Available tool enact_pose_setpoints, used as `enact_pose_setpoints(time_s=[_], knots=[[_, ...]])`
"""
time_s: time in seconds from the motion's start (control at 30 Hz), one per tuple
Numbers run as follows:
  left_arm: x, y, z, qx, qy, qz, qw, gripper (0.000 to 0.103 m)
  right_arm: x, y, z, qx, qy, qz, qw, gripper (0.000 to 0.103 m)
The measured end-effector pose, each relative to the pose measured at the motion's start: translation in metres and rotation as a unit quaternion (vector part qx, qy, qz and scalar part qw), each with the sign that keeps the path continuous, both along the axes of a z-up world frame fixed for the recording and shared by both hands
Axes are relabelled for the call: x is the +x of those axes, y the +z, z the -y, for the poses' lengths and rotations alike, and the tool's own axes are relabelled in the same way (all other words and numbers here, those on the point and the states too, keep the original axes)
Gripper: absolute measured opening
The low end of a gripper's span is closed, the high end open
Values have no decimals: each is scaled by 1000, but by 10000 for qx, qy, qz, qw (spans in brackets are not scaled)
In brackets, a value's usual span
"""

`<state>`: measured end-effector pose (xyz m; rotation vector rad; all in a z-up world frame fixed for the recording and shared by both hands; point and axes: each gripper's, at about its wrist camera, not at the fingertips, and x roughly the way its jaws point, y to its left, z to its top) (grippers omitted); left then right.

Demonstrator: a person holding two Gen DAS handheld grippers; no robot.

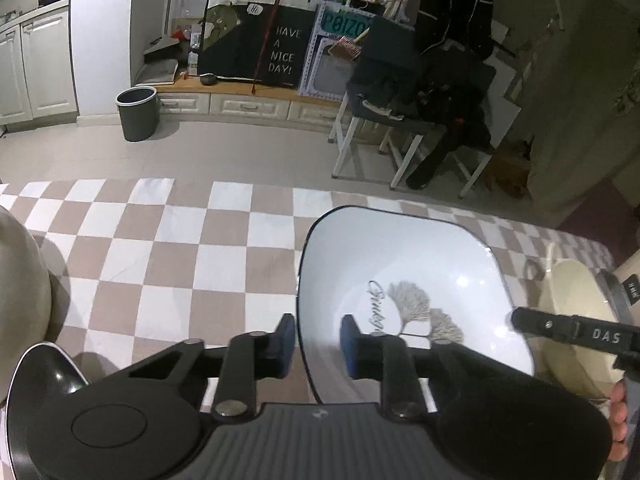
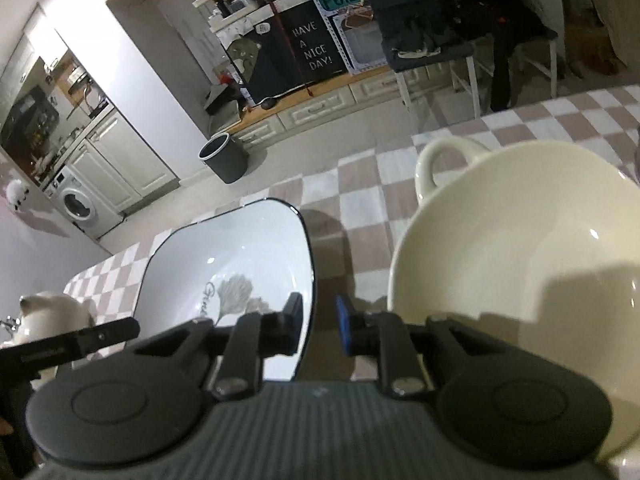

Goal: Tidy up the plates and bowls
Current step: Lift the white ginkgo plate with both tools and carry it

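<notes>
A white, squarish deep plate [image 1: 400, 264] [image 2: 232, 256] with a thin black rim and a leaf print lies on the checked tablecloth [image 1: 160, 240]. My left gripper [image 1: 318, 340] straddles its left rim, one pad outside and one inside, closed on the rim. My right gripper [image 2: 318, 324] holds the opposite rim the same way; one of its fingers [image 1: 532, 322] shows at the plate's right edge in the left wrist view. One finger of the left gripper [image 2: 100, 336] reaches in from the left in the right wrist view.
A cream bowl [image 2: 520, 240] [image 1: 572, 300] with a loop handle stands just right of the plate. A glossy black dish [image 1: 44, 368] and a cream vessel [image 1: 20, 280] [image 2: 52, 308] sit to the left. Beyond the table's far edge are a grey bin [image 1: 136, 114] and a chair [image 1: 400, 120].
</notes>
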<state>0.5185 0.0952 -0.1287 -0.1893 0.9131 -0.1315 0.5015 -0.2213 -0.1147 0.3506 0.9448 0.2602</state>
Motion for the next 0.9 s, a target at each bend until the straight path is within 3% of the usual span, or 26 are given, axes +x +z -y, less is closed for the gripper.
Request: enact_pose_setpoints(time_s=[0.2, 0.27, 0.6, 0.83, 0.9], knots=[[6, -12, -1, 74, 68, -61, 9999, 20, 11, 3, -13, -577, 267, 82, 9979, 21], [6, -14, -5, -89, 109, -35, 9999, 19, 19, -1, -16, -730, 355, 75, 9967, 21], [5, -17, -6, -242, 51, 57, 9997, 12, 37, 0, -17, -763, 693, -88, 9946, 23], [6, -17, -7, -198, -67, 73, 9998, 13, 39, -4, -39, -1386, 964, 100, 9856, 23], [5, -20, -8, -342, 5, 79, 9994, 13, 38, -6, -42, -1553, 1016, 184, 9825, 23]])
